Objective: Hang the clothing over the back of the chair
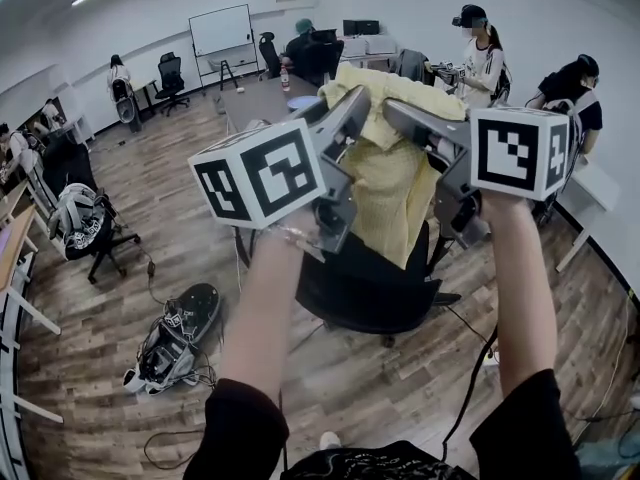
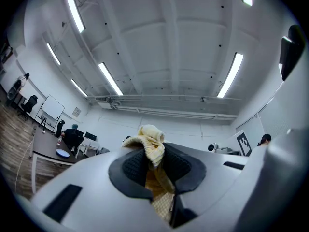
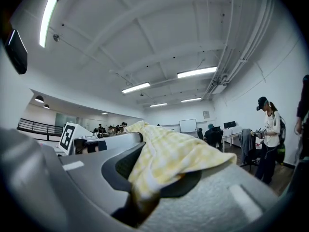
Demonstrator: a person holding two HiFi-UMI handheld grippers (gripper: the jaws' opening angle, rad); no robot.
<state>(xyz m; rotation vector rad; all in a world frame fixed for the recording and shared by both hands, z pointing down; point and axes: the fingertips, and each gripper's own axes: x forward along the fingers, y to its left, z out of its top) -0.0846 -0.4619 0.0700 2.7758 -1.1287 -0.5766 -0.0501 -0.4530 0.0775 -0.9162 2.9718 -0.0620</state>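
A yellow checked garment [image 1: 392, 193] hangs between my two raised grippers, above a black office chair [image 1: 365, 290] whose backrest shows under the cloth's lower edge. In the head view, my left gripper [image 1: 347, 110] is shut on the garment's upper left part, and my right gripper [image 1: 402, 116] is shut on its upper right part. The left gripper view looks up at the ceiling, with a bunch of the garment [image 2: 152, 149] pinched between the pads of the left gripper [image 2: 155, 164]. In the right gripper view, the garment [image 3: 170, 151] drapes over the lower jaw of the right gripper [image 3: 153, 174].
A dark bag with gear [image 1: 175, 343] and loose cables lie on the wooden floor at the left. Another chair loaded with a bag [image 1: 85, 223] stands further left. A grey table [image 1: 262, 100] is behind the chair, with people standing [image 1: 482, 56] at the back right by a white desk [image 1: 600, 183].
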